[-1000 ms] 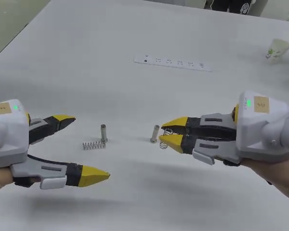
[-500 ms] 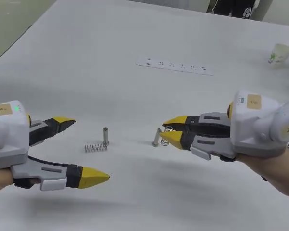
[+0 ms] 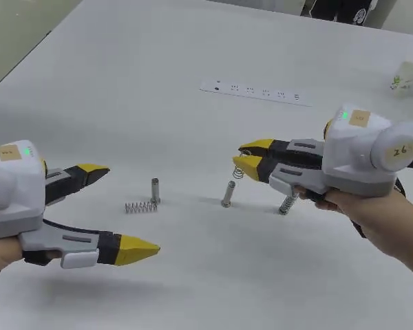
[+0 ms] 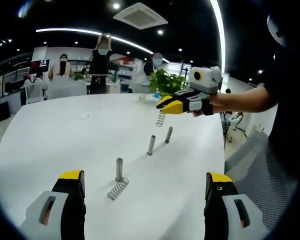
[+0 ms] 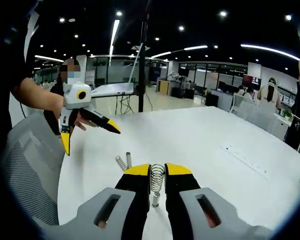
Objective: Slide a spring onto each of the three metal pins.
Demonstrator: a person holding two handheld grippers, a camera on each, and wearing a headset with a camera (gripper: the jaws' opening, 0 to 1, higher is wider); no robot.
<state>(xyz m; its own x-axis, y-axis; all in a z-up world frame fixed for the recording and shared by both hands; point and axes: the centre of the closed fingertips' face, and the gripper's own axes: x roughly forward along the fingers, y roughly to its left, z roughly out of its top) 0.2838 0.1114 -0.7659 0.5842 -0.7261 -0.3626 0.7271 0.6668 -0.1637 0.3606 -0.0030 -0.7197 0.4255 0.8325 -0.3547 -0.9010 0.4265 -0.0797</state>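
Spring (image 5: 157, 176) pinched upright in right gripper (image 3: 239, 154), over middle pin (image 3: 228, 194); align coil axis with pin, lower, then release. Left gripper (image 3: 131, 207) gapes, empty.

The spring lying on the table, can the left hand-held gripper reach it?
Probably yes. The left hand-held gripper is open, and nothing lies between it and the spring beside the nearest pin.

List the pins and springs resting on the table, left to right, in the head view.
loose spring lying flat → bare pin → second bare pin → pin wearing a spring
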